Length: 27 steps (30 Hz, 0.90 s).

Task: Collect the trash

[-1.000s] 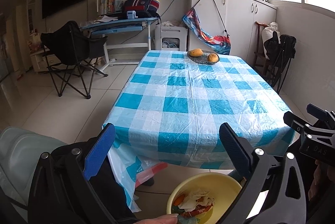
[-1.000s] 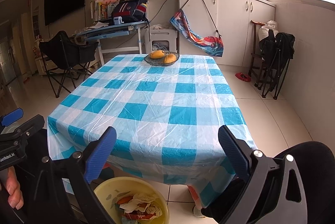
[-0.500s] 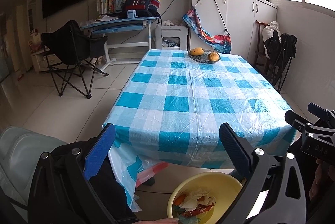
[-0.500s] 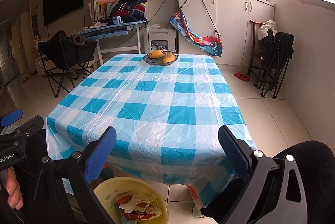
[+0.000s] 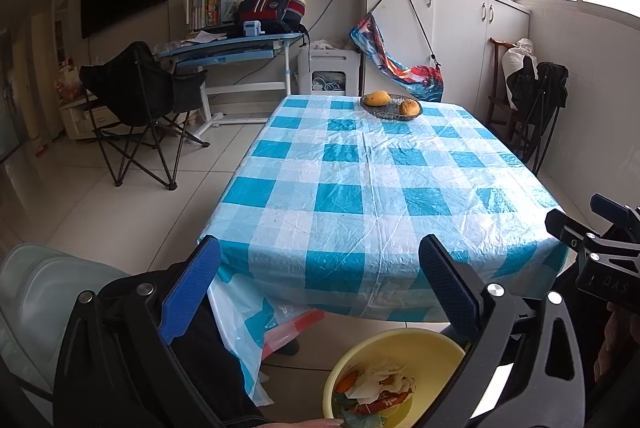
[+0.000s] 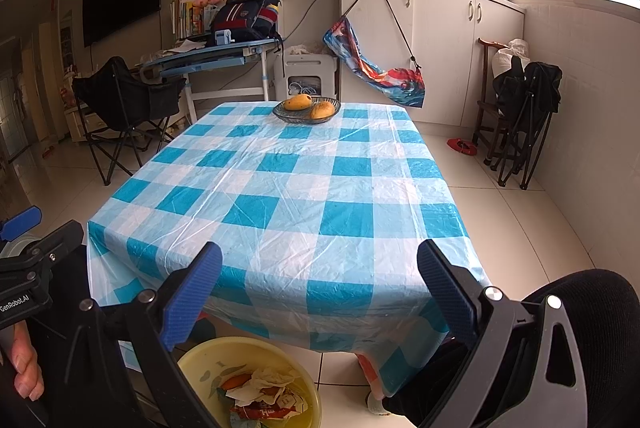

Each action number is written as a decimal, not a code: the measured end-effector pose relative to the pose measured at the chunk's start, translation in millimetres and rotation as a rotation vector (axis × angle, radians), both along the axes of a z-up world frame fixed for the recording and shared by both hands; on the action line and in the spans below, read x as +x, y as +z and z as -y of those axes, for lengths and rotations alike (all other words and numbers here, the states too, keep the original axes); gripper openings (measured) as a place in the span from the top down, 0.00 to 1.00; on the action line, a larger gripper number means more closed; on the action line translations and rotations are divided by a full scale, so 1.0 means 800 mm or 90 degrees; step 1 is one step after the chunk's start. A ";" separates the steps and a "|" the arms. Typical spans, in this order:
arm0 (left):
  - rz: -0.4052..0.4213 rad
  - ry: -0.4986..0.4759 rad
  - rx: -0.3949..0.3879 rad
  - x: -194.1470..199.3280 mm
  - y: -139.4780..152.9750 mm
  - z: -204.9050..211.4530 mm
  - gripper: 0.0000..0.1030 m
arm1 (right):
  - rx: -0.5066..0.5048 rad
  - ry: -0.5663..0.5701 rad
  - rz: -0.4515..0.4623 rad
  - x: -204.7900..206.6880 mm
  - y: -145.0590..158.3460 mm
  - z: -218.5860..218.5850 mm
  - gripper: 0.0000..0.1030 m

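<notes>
Checked tablecloth [image 6: 288, 196] bare to near edge; both tools [image 5: 320, 284] [image 6: 320, 284] wide, empty.

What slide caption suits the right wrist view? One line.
Open right gripper poised above yellow basin of trash, facing bare checked tablecloth.

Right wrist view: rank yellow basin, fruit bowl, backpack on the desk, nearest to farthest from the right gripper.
1. Yellow basin, on the floor just below the right gripper, left of centre, holding trash.
2. Fruit bowl, at the far end of the checked table.
3. Backpack, on the blue desk beyond the table, upper left.
</notes>
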<state>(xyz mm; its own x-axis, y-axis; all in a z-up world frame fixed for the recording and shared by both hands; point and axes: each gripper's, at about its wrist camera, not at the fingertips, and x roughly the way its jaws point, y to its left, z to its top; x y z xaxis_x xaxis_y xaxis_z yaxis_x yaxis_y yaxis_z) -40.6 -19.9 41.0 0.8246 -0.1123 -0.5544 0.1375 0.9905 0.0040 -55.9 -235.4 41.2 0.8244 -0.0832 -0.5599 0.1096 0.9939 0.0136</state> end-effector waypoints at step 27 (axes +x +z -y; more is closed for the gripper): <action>0.019 -0.014 0.007 0.011 -0.010 -0.021 0.07 | -0.019 0.003 -0.013 0.002 -0.010 -0.008 0.08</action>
